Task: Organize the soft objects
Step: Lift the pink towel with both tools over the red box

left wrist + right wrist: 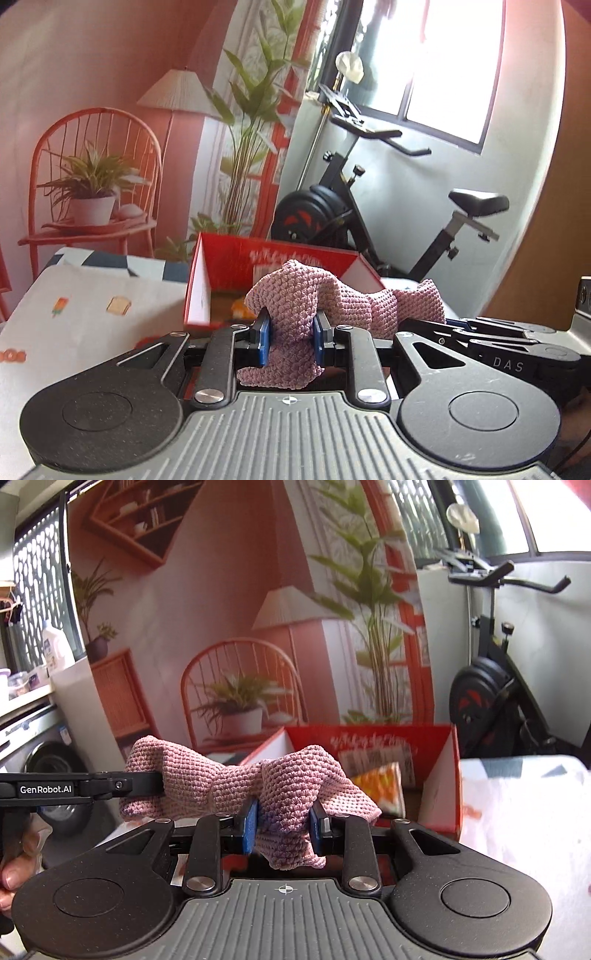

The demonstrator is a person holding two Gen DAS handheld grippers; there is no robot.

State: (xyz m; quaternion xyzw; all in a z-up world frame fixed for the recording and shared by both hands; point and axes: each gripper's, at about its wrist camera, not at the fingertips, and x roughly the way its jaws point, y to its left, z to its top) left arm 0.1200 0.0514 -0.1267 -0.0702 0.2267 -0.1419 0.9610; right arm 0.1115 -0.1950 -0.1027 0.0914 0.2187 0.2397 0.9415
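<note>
The left gripper [290, 338] pinched one end of the pink knitted cloth [299, 295] and the right gripper [283, 823] the other — both jaws narrow, clamped on it. Just behind stood an open red box [447, 775] holding an orange packet [380, 782]. The patterned tablecloth [85, 314] lay beneath; an exercise bike [388, 206] stood at right.

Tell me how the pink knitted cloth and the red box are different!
The pink knitted cloth is soft and crumpled; the red box is stiff, with straight walls. The cloth is held up in the air, pinched by both the left gripper and the right gripper; the box rests on the table behind it. The cloth is one plain colour; the box has white writing inside. Both are reddish in tone.
</note>
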